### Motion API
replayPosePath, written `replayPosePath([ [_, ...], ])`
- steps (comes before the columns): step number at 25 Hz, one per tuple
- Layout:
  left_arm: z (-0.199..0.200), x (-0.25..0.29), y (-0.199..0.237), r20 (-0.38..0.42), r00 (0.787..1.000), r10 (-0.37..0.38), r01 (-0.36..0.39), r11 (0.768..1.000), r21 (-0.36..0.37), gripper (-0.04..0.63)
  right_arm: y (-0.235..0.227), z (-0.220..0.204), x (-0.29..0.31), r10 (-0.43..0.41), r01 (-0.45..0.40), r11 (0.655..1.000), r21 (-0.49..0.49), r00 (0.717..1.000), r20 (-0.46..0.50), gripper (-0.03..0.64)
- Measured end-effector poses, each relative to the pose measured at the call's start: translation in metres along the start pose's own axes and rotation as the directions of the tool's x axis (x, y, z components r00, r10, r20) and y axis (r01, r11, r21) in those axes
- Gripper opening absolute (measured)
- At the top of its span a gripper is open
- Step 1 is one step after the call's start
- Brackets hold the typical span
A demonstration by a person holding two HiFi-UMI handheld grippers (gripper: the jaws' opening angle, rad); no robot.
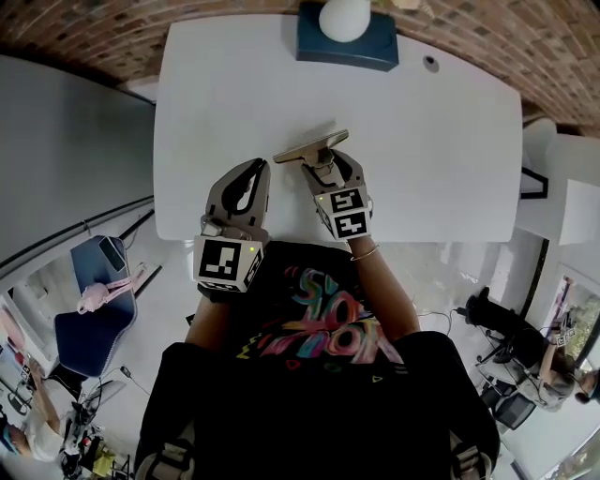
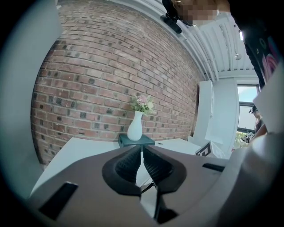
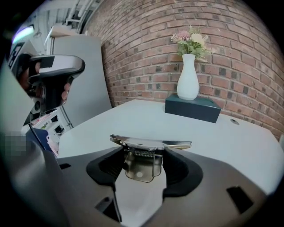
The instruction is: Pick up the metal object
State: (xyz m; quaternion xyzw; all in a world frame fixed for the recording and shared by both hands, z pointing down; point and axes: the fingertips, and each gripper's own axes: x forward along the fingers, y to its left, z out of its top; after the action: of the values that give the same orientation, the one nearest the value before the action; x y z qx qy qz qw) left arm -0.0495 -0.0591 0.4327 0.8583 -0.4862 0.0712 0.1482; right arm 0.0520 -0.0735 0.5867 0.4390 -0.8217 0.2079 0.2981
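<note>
The metal object is a shiny spring clip [image 1: 311,147] with a long flat bar across its top. My right gripper [image 1: 323,167] is shut on it near the middle of the white table [image 1: 225,84]. In the right gripper view the clip [image 3: 148,142] has its folded handle wedged between the two dark pads [image 3: 177,168], with the bar lying crosswise just beyond the tips. My left gripper [image 1: 258,167] hovers beside it to the left. It is shut and holds nothing, and only a thin slit shows between its pads [image 2: 126,166].
A white vase [image 1: 344,17] of flowers stands on a dark teal box [image 1: 347,42] at the table's far edge, in front of a brick wall. A small round hole [image 1: 430,64] lies to its right. Chairs and floor clutter surround the table.
</note>
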Motion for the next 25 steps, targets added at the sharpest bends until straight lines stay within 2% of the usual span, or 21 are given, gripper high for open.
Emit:
replayPosePath([
  [15,0.025,0.0,-0.006,0.046,0.999,-0.001,0.0,1.0,0.023,0.035,-0.012,0.076,-0.066,-0.021,0.02,1.0,0.01,0.981,0.193,0.284],
  [25,0.039,0.005,-0.015,0.064,0.998,-0.019,0.017,0.999,0.032,0.035,-0.028,0.116,-0.122,-0.035,0.028,0.999,0.028,0.947,0.318,0.284],
])
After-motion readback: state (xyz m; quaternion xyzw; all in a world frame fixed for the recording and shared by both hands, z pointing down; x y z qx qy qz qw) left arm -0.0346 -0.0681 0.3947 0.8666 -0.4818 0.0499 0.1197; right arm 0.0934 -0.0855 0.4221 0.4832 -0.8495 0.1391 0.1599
